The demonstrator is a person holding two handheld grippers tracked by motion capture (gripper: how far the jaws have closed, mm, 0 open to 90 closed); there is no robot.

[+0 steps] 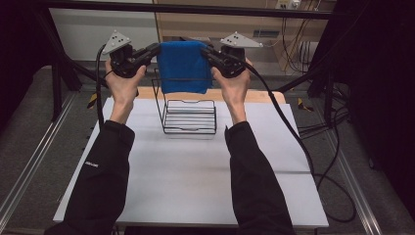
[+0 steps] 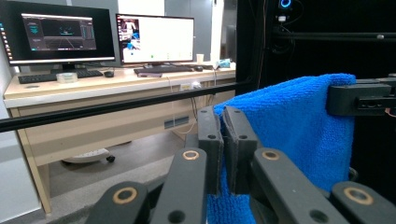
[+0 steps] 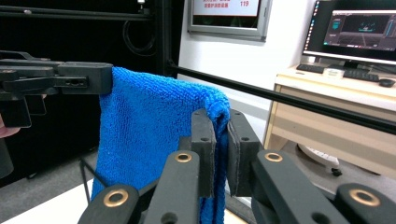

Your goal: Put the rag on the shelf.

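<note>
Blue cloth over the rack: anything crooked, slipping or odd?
Nothing stands out. The blue cloth hangs folded and level between the left tongs and right tongs, each shut on a top corner, above the upright wire rack on the table.

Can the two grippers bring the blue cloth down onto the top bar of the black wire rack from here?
Probably yes. The left gripper and right gripper hold the blue microfibre cloth stretched just above the black wire rack, with nothing between.
</note>
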